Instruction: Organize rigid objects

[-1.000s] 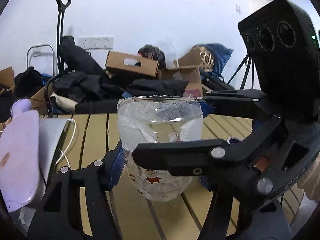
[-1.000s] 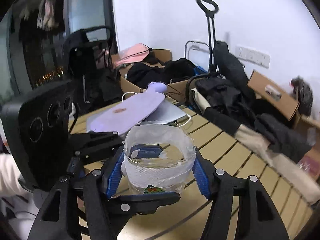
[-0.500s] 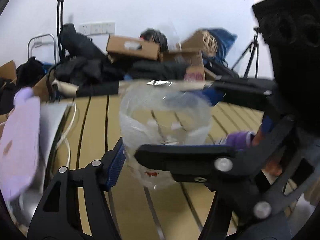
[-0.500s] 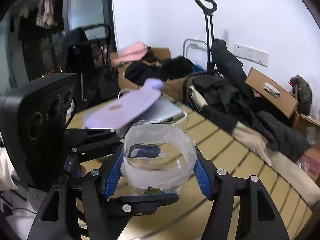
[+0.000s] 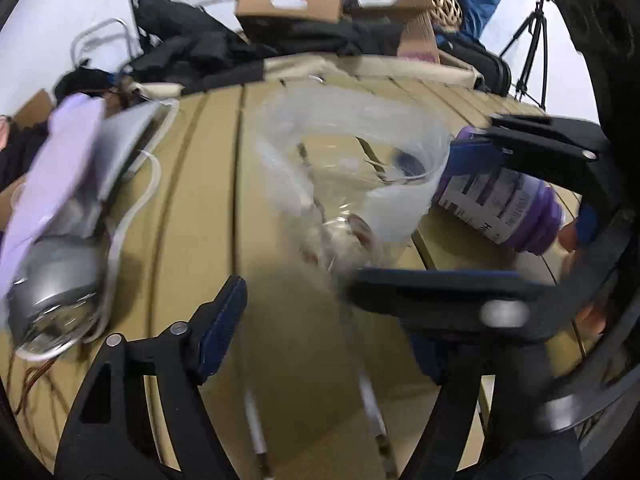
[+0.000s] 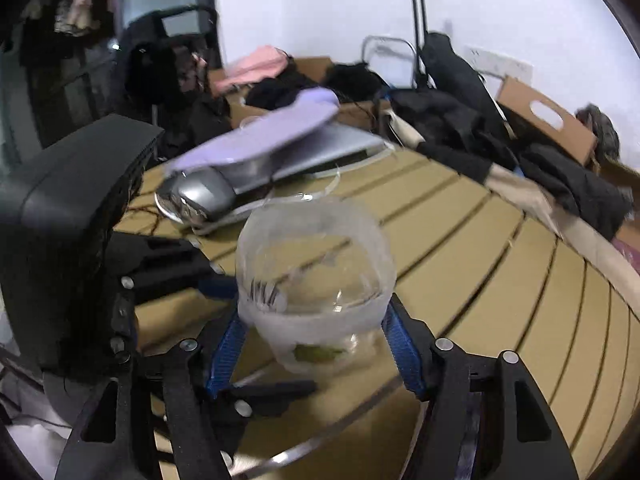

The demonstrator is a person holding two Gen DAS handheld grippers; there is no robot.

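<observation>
A clear glass jar point(image 6: 316, 292) with a white band sits between the blue pads of my right gripper point(image 6: 314, 344), which is shut on it just above the slatted wooden table point(image 6: 500, 280). In the left wrist view the jar point(image 5: 352, 168) is blurred and tilted, with the right gripper's fingers point(image 5: 440, 292) crossing in front of it. My left gripper point(image 5: 324, 320) is open below the jar and holds nothing. Its fingers point(image 6: 172, 256) reach in from the left beside the jar. A purple bottle point(image 5: 500, 200) lies on its side on the table to the right.
A lilac flat object point(image 6: 256, 136) rests on a grey laptop point(image 6: 332, 148), with a shiny silver item point(image 6: 200, 196) and a white cable point(image 5: 132, 208) at the table's left. Cardboard boxes point(image 5: 288, 8), dark clothes point(image 6: 460, 120) and a tripod point(image 5: 528, 36) lie behind the table.
The jar has tilted in the right gripper. The left gripper's pad has come away from it, and its view has tipped down toward the table, bringing the purple bottle into sight.
</observation>
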